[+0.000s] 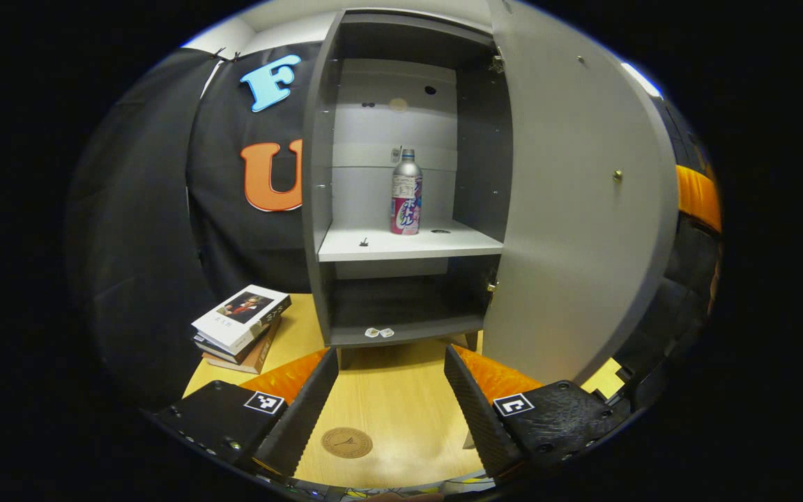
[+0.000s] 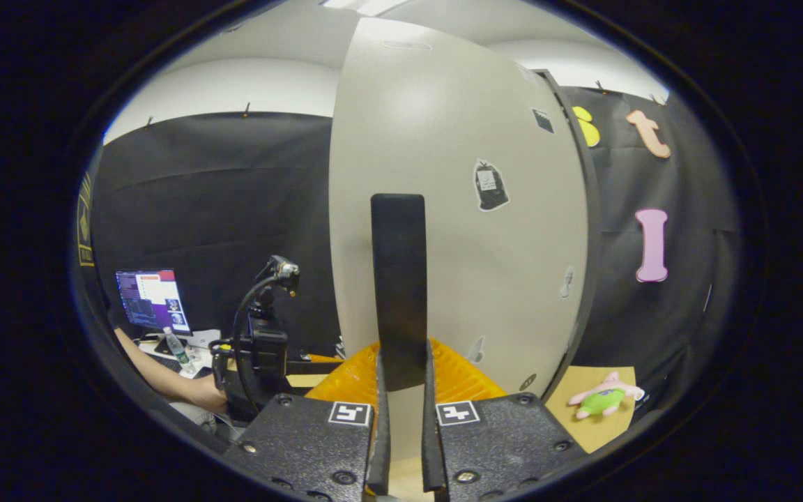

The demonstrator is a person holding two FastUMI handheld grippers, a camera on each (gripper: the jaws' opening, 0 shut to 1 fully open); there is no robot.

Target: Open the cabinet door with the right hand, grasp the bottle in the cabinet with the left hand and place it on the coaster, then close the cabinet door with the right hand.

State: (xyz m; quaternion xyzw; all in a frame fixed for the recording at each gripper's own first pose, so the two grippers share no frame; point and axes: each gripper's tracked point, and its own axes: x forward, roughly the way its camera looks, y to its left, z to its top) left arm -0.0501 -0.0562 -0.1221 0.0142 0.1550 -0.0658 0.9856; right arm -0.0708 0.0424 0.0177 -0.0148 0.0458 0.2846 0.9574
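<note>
The grey cabinet (image 1: 318, 209) stands open, its door (image 1: 576, 209) swung out to the right. A silver bottle with a pink label (image 1: 406, 192) stands upright on the middle shelf (image 1: 408, 245). My left gripper (image 1: 391, 355) is open, low over the wooden table and well short of the bottle. A round brown coaster (image 1: 346, 442) lies on the table between its fingers. In the right gripper view, my right gripper (image 2: 403, 369) is shut on the black vertical door handle (image 2: 398, 279) on the door's pale outer face (image 2: 457, 230).
A stack of books (image 1: 241, 324) lies on the table left of the cabinet. Two small tags (image 1: 379, 332) lie on the bottom shelf. Right of the door a small soft toy (image 2: 603, 399) lies on the table. At the left, a hand (image 2: 199, 397) holds a black rig with a cable (image 2: 255, 348), near a monitor (image 2: 150, 300).
</note>
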